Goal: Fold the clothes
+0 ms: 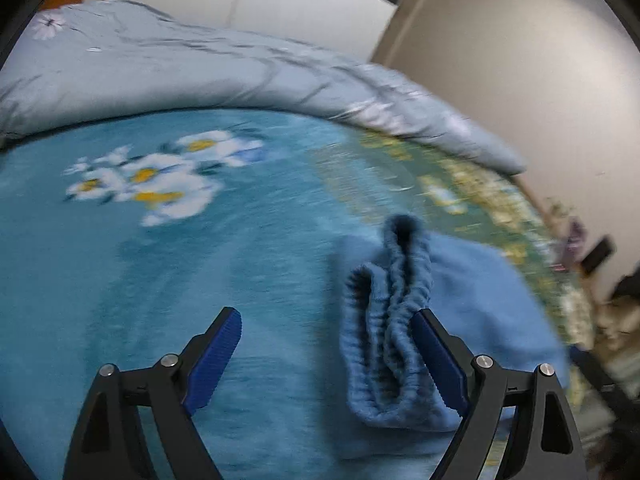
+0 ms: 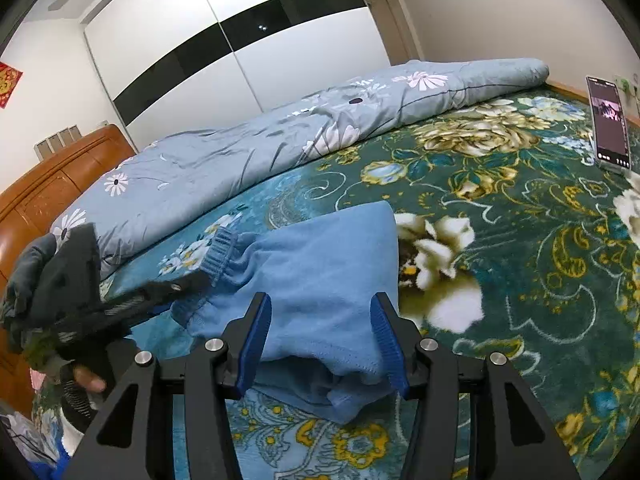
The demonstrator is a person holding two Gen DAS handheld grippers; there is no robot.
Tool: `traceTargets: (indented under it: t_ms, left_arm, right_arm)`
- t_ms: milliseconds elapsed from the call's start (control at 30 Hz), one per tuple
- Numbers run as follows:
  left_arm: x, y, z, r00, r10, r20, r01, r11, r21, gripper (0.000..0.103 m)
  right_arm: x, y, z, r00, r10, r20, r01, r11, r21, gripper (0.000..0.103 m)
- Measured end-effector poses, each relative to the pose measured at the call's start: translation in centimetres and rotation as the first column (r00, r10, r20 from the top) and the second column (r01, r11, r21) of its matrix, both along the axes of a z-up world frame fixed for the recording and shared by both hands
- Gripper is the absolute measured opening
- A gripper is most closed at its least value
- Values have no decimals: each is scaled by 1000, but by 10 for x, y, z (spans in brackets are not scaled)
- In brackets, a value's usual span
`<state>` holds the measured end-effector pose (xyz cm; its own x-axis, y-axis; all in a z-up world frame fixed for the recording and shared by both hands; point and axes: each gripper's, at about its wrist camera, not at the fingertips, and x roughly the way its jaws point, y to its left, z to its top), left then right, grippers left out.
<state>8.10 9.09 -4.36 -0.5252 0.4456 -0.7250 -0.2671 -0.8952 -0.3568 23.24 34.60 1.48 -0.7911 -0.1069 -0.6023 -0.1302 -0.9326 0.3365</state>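
Blue fleece trousers point(image 2: 320, 280) were seen folded into a compact bundle on the bed point(image 2: 520, 280), between the half-open, empty right gripper point(image 2: 320, 340), waistband beside the wide-open, empty left gripper point(image 1: 332, 360); little remained.

Motion smeared the left wrist view: the flowers on the blanket point(image 1: 152, 184) and the clutter past the bed's right edge point(image 1: 592, 280) could not be made out. In the right wrist view, the phone point(image 2: 609, 122) screen was too small to read, and the person's hand point(image 2: 86, 378) was mostly hidden behind the left gripper point(image 2: 132, 304).
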Motion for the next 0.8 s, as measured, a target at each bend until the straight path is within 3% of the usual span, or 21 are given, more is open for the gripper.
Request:
traceTargets:
  t_ms: [100,233,400,567,667,733,800]
  left_arm:
    - [-1,-8,-7,999,12,39,-12,1000,6,90]
    - [3,-9,-9,999,9,34,-8,1000,-9,90]
    - [10,-12,-13,999,2,36,-1,1000,-2,92]
    - [10,-10,-14,1000,-2,18,2,1000,-9,94]
    - [12,-16,-12,1000,-18,19,17,999,47,93]
    - [14,-20,-10,999,-34,21,32,995,89,94]
    - [15,-23,-8,998,-52,22,49,990,133,95]
  right_arm:
    - [-11,-4,3,1000,25,-3,-25,999,20,53]
    - [-23,-12,0,998,66,3,-66,997,37,53]
    - [-17,-7,-38,993,53,105,-53,999,-4,53]
    - [-7,-5,-51,993,56,108,-54,998,-23,53]
    - [-9,-4,-46,992,57,115,-54,998,-22,53]
    - [-3,2,-39,996,55,72,-50,997,-63,53]
    - [2,13,-36,998,47,33,-43,992,-119,60]
